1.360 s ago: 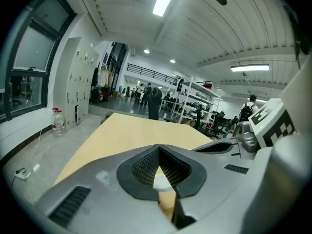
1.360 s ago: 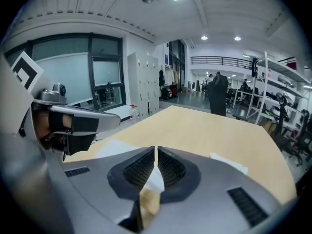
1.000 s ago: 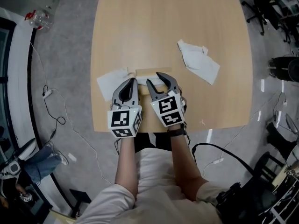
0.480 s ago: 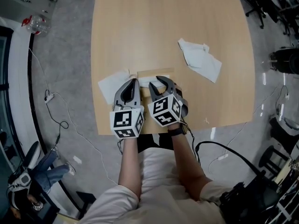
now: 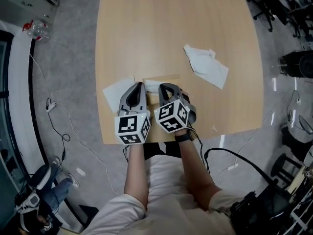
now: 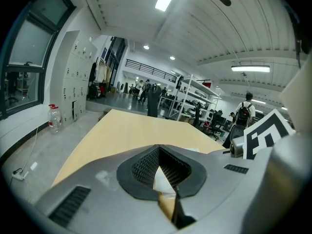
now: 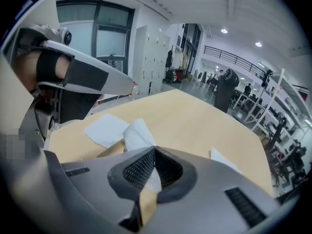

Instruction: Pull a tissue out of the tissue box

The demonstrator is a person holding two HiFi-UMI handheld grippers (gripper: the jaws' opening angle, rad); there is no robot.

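A flat tan tissue box (image 5: pixel 168 78) lies near the table's front edge, with a white tissue (image 5: pixel 152 85) sticking out of its top. My right gripper (image 5: pixel 164 87) has just been closing and is now shut on that tissue; in the right gripper view the tissue (image 7: pixel 138 132) rises from between the meeting tips of the right gripper (image 7: pixel 153 149), above the box (image 7: pixel 110 150). My left gripper (image 5: pixel 138 86) is shut beside it at the box's left end. In the left gripper view the left gripper (image 6: pixel 158 147) has its tips together, with white tissue and tan box showing beneath.
A flat loose tissue (image 5: pixel 114 88) lies left of the box, partly under my left gripper. A crumpled pile of tissues (image 5: pixel 207 65) sits to the right on the wooden table (image 5: pixel 171 23). The table's front edge runs just below both grippers.
The right gripper's jaws, wide open in both earlier frames, have closed on the tissue, and that gripper has rolled slightly. The left gripper has stayed in place.
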